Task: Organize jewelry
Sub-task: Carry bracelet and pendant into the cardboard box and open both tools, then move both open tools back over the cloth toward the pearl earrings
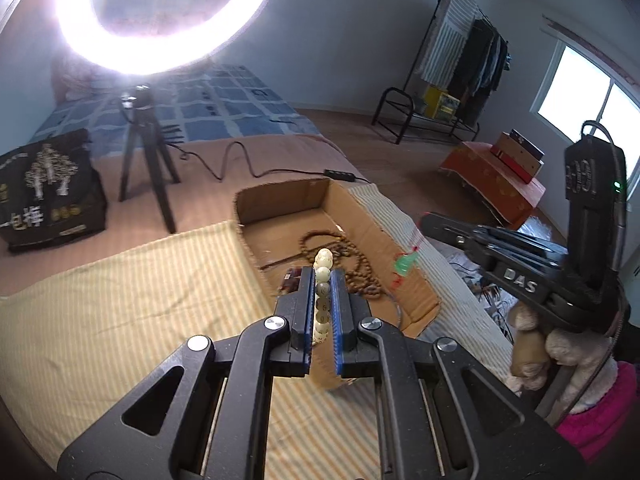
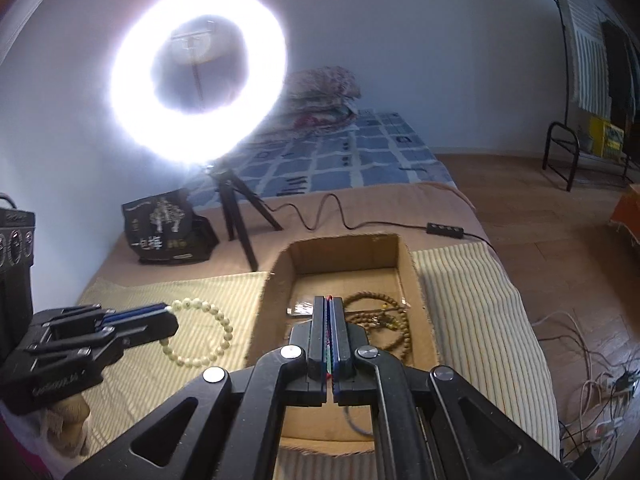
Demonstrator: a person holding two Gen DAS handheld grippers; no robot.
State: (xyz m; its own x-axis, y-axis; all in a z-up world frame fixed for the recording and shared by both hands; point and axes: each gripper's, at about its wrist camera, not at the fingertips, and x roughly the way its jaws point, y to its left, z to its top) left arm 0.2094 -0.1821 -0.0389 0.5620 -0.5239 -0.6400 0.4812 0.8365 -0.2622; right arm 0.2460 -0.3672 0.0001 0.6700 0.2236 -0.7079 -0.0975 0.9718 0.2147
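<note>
Left gripper point(image 2: 166, 312), at nine o'clock in the right wrist view: clamped on a pale bead bracelet point(image 2: 200, 332), pads pinching one arc while the rest of the loop hangs free over the striped cloth point(image 2: 132, 368). Seen from its own camera, beads stacked between the blue pads point(image 1: 308, 316), topmost bead poking past the tips toward twelve o'clock. Risk here: round, smooth beads squeezed on a thin line, likely to roll out of the pinch if swung or tilted; dangling loop liable to catch the near wall of the cardboard box point(image 2: 264, 304) on the way over.

Centre: box open, at twelve o'clock from both grippers, already holding a brown wooden bead necklace point(image 2: 380, 320) in loose coils and a small flat dark item point(image 2: 300, 308) beside it. Dropping the bracelet onto those coils could tangle strands.

Right gripper point(image 2: 329, 336): shut on a thin red-and-green cord piece, a green pendant point(image 1: 404, 266) dangling from its tip at one o'clock in the left wrist view, above the box's right wall. Cord very thin, so slipping through possible; release outside the rim would land it on cloth. Both grippers converging over one box, collision possible.
</note>
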